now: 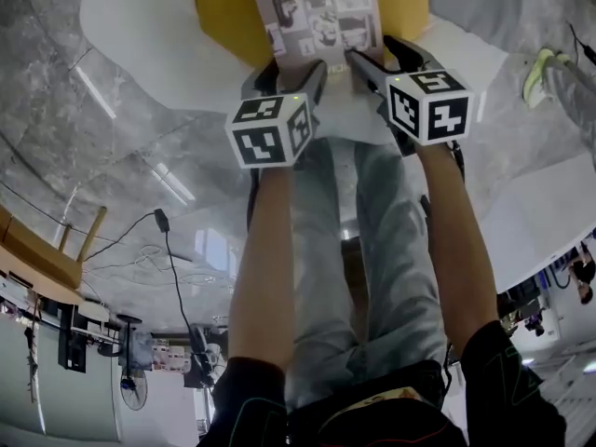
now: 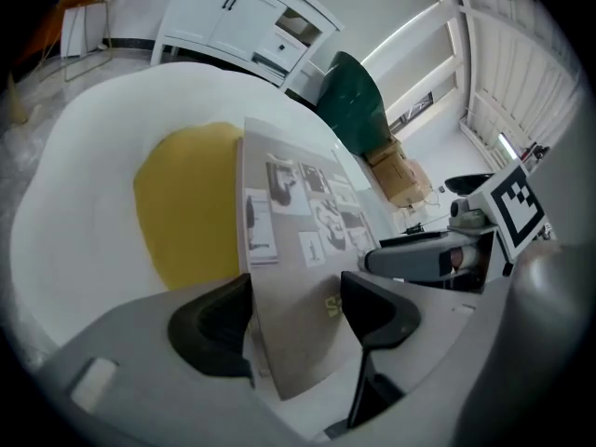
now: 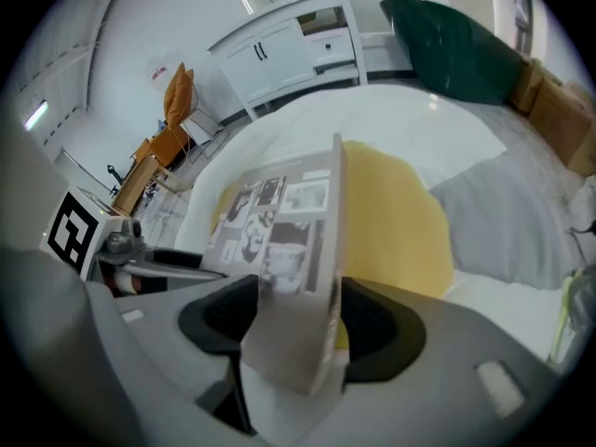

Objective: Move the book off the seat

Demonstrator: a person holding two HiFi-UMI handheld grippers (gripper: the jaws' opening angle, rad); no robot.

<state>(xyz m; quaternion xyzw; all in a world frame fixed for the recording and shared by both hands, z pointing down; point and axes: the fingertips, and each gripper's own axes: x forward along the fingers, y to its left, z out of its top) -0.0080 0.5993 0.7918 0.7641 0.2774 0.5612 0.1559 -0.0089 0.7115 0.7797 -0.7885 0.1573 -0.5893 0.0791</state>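
Book (image 1: 317, 12) on cushion (image 1: 222, 7), between parted jaws of left gripper (image 2: 293, 307) and right gripper (image 3: 293, 319); only gripper views show green chair (image 2: 358, 101).

1. Head view looks steeply down; the book (image 1: 317, 12) sits top centre.
2. Left gripper view faces it closely.
3. Right gripper view faces it from the other side; all share the yellow cushion (image 1: 223, 12).
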